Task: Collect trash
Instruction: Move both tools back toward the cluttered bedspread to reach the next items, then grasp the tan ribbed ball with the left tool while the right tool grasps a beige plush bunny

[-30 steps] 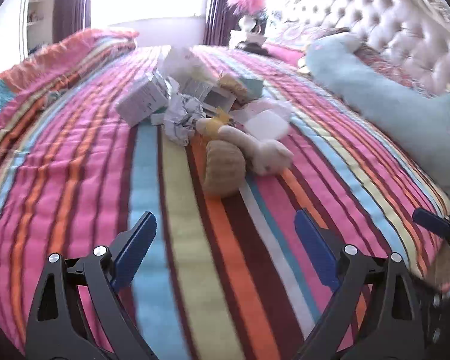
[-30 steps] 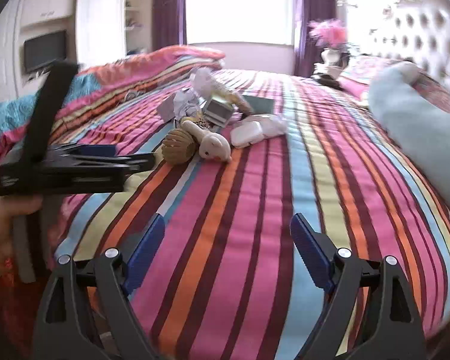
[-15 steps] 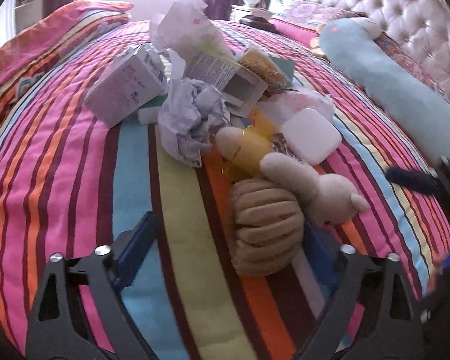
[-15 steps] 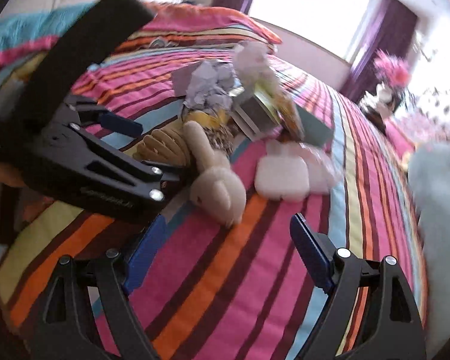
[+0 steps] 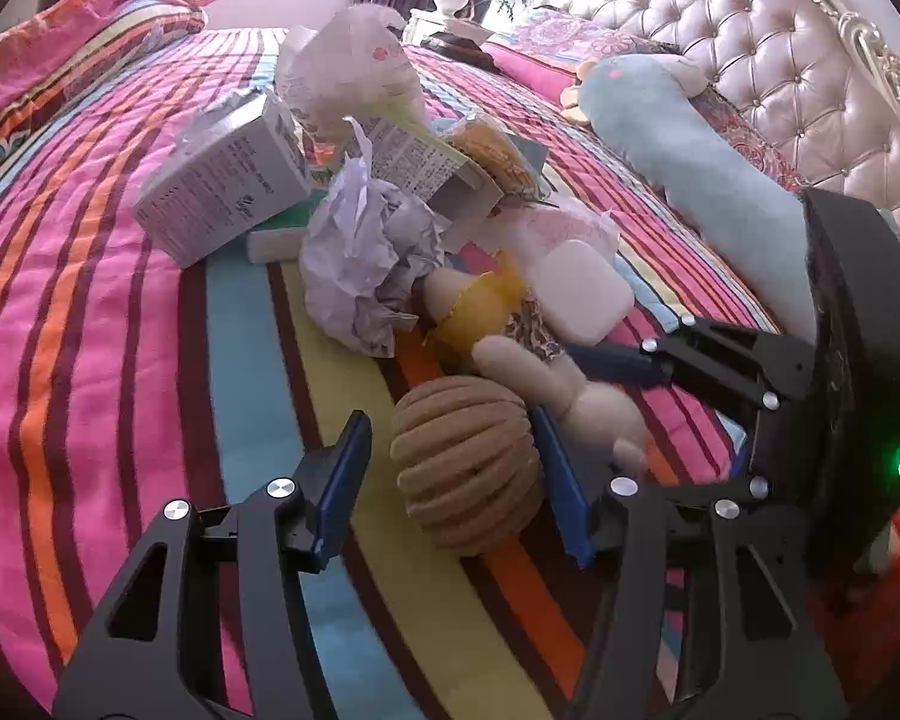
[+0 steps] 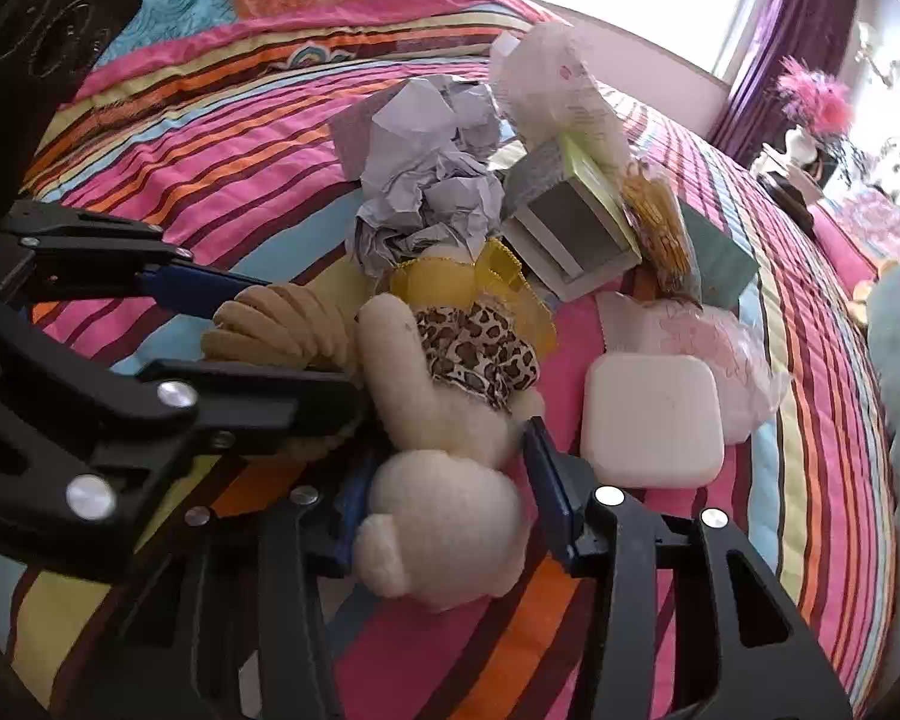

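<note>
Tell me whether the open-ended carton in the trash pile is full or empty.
Empty, as far as visible: the carton lies on its side, open end toward the right wrist camera, showing only bare grey interior.

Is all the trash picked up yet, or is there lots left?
Nothing looks collected yet. The crumpled paper, boxes and bag lie piled on the bed. In hand: both jaws have just been closing on the doll, the right gripper squeezing its foot, the left gripper around its head with one pad not quite touching. Left to do: the whole pile, probably once the doll is moved aside.
</note>
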Action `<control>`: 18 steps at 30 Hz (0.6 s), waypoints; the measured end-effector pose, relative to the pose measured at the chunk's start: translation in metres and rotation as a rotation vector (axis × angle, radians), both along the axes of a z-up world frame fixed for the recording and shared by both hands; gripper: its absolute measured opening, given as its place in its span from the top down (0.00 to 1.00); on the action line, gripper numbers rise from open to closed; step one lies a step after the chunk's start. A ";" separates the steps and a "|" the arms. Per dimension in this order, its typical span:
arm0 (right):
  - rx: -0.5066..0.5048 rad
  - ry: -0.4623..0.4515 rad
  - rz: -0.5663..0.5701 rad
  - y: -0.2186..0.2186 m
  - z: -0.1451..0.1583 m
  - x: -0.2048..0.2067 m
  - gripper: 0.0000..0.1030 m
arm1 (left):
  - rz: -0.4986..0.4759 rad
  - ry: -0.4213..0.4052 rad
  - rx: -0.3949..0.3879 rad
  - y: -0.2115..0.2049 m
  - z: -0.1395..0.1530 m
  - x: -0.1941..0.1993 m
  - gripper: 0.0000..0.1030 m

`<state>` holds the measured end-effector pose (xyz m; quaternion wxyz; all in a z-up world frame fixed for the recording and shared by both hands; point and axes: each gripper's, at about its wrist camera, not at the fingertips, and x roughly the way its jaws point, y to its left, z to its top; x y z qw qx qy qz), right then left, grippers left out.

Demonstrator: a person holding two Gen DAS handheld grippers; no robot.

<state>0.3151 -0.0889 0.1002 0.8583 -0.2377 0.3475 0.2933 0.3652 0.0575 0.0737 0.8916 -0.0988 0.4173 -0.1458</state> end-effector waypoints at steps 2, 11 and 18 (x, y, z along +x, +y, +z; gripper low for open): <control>0.039 0.024 -0.026 -0.008 0.002 -0.001 0.63 | -0.025 0.015 0.010 -0.009 -0.002 0.003 0.56; 0.307 0.126 -0.155 -0.077 0.014 -0.032 0.63 | -0.007 -0.069 0.046 -0.016 0.015 -0.048 0.61; 0.556 0.179 -0.137 -0.131 0.029 -0.130 0.63 | -0.024 -0.223 0.119 -0.010 0.057 -0.170 0.61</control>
